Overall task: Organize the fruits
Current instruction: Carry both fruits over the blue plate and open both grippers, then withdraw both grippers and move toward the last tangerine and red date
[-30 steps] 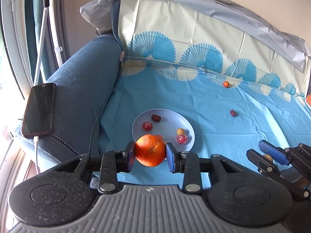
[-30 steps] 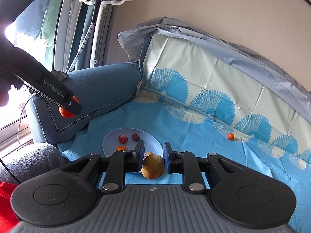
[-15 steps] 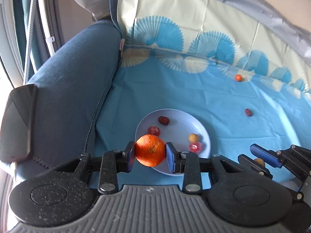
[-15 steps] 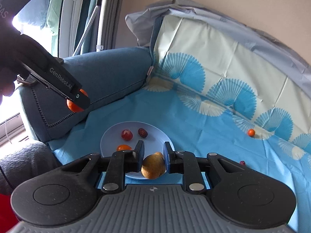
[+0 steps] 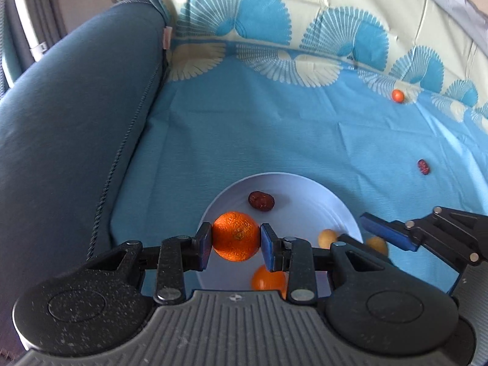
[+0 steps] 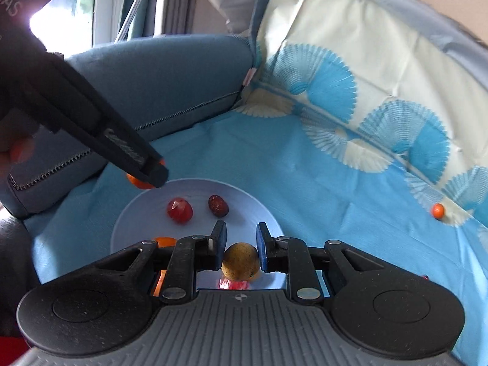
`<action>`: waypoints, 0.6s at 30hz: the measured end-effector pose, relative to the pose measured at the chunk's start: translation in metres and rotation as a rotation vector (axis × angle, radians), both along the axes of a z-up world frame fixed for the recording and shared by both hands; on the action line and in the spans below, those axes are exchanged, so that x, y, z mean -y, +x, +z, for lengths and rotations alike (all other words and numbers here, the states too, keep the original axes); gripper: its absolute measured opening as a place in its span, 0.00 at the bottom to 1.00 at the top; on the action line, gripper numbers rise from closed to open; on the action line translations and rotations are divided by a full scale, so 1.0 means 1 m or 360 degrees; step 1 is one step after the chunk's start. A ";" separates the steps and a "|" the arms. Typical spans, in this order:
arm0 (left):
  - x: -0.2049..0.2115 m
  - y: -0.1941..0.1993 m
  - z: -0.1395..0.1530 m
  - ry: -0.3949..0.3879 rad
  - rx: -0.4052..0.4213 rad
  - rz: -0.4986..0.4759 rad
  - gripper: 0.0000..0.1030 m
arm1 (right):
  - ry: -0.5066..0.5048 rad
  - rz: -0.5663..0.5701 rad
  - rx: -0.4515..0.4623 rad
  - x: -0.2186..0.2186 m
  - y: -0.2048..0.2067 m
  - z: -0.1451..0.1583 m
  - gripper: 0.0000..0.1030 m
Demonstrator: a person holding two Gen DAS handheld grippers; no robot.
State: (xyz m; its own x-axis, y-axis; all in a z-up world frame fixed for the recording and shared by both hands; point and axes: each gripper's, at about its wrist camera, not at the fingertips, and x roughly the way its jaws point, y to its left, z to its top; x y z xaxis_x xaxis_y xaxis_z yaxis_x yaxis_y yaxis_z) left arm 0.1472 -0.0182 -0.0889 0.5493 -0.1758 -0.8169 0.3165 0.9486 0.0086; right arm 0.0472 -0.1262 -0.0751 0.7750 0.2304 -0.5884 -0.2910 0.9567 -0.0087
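Left gripper point(image 5: 235, 242) is clamped on a round orange mandarin point(image 5: 235, 235), right gripper point(image 6: 238, 249) on a small yellow-brown fruit point(image 6: 240, 260), both over the pale blue round plate point(image 6: 250, 202). Fruit under the bodies is cut off, so can't tell what's there.

A: The orange point(image 5: 235, 235) has a pitted, faintly glossy peel. The plate point(image 5: 308, 196) under it looks like smooth, pale plastic with a soft sheen.

B: The blue cloth point(image 5: 244, 140) is matt and thin, with creases. The sofa arm point(image 5: 76, 116) wears a matt woven fabric with corded piping.

A: The red candy point(image 6: 180, 210) looks glassy and faceted. The brown fruit point(image 6: 240, 260) is dull and speckled.
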 end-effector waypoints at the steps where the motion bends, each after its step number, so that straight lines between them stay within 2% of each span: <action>1: 0.003 0.005 -0.004 0.0007 -0.0010 -0.0009 0.36 | -0.0004 0.0015 -0.0011 -0.001 0.005 -0.004 0.21; 3: 0.009 0.013 -0.012 0.0023 -0.0029 -0.0034 0.36 | -0.0009 0.0049 -0.0039 -0.002 0.016 -0.011 0.21; 5: 0.013 0.018 -0.018 0.0033 -0.0041 -0.0053 0.46 | -0.0012 0.0082 -0.0069 -0.003 0.025 -0.018 0.22; 7: 0.013 0.020 -0.020 0.0025 -0.0042 -0.0068 0.98 | -0.0015 0.0111 -0.0093 -0.004 0.031 -0.022 0.25; 8: 0.012 0.018 -0.018 0.0024 -0.0009 -0.0048 0.99 | -0.0030 0.0091 -0.0084 -0.005 0.032 -0.023 0.43; 9: 0.008 0.013 -0.014 0.0014 0.0045 -0.0031 1.00 | -0.0042 0.0080 -0.0086 -0.005 0.032 -0.022 0.56; 10: 0.005 0.008 -0.011 0.0015 0.0065 -0.0037 1.00 | -0.0040 0.0064 -0.0086 -0.005 0.029 -0.020 0.75; 11: 0.003 0.003 -0.007 0.0033 0.0065 -0.0047 1.00 | -0.0039 0.0039 -0.0078 -0.004 0.024 -0.018 0.86; 14: -0.010 -0.019 0.007 0.0094 0.0092 0.0000 1.00 | -0.0078 0.0014 -0.0098 -0.002 0.001 -0.010 0.90; 18: -0.035 -0.061 0.025 0.0061 0.0042 0.0075 1.00 | -0.0061 -0.0045 -0.0151 -0.001 -0.047 0.004 0.95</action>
State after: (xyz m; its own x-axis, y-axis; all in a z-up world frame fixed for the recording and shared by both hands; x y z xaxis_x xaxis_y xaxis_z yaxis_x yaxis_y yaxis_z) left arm 0.0865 0.0172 -0.0640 0.5776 -0.1183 -0.8077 0.2706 0.9613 0.0527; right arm 0.0001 -0.1254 -0.0707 0.7212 0.1849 -0.6676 -0.2649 0.9641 -0.0192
